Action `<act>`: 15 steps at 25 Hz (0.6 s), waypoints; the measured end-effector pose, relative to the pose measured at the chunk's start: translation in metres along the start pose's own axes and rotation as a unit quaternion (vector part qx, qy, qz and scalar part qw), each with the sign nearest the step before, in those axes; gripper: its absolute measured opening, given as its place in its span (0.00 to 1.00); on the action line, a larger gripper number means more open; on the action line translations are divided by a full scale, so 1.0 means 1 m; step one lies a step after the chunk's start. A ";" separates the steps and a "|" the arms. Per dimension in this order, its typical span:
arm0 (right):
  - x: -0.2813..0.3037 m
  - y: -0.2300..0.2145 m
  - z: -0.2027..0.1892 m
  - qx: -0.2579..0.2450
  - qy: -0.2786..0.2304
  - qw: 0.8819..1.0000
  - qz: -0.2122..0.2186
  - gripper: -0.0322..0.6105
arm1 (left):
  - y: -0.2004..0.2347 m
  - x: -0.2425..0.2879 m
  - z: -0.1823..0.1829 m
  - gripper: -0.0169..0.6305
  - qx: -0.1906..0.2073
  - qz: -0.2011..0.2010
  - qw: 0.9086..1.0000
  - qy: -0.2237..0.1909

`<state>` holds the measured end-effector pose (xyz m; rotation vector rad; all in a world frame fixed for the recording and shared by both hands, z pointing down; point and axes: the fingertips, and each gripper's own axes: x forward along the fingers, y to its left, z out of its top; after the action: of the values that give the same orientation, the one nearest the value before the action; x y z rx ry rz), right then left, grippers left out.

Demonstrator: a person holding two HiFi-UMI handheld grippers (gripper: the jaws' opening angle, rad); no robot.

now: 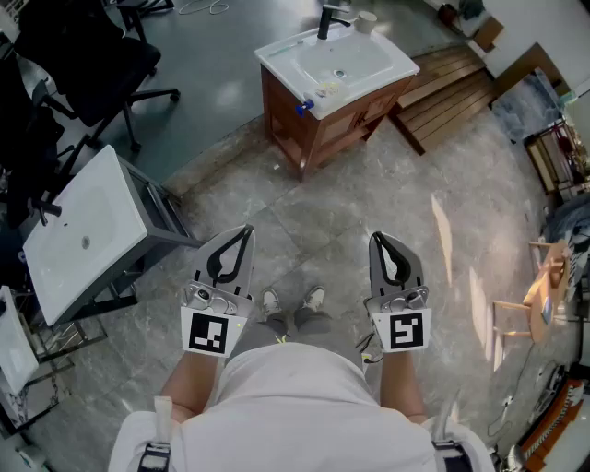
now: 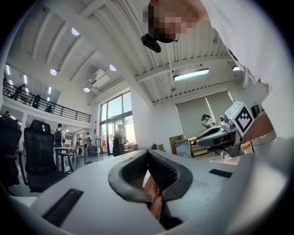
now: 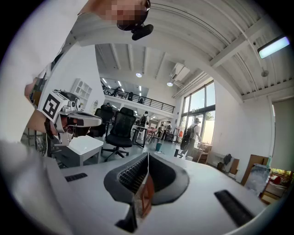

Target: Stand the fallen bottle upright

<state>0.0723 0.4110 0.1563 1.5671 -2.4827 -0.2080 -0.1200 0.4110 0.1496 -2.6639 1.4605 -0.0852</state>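
Note:
A wooden vanity [image 1: 323,124] with a white basin [image 1: 336,60] stands ahead of me on the floor. Something small with a blue end [image 1: 303,108] lies at the basin's front left corner; I cannot tell whether it is the bottle. A black tap [image 1: 328,20] and a pale cup [image 1: 366,20] stand at the back of the basin. My left gripper [image 1: 247,230] and right gripper [image 1: 375,237] are held level at waist height, well short of the vanity. Both are shut with nothing between the jaws, as the left gripper view [image 2: 148,151] and the right gripper view [image 3: 148,155] show.
A second white basin on a grey stand [image 1: 83,230] is at my left, with a black office chair [image 1: 83,55] behind it. Wooden slats [image 1: 452,92] lie right of the vanity. A wooden stool [image 1: 544,295] is far right. People stand far off.

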 end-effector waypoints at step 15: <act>-0.013 -0.016 0.004 0.013 -0.027 0.999 0.017 0.11 | -0.032 0.025 0.018 0.05 0.001 -0.006 1.000 -0.016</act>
<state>0.0905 0.4160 0.1482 1.5487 -2.5611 -0.2159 -0.0782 0.4076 0.1354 -2.6612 1.4340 -0.0448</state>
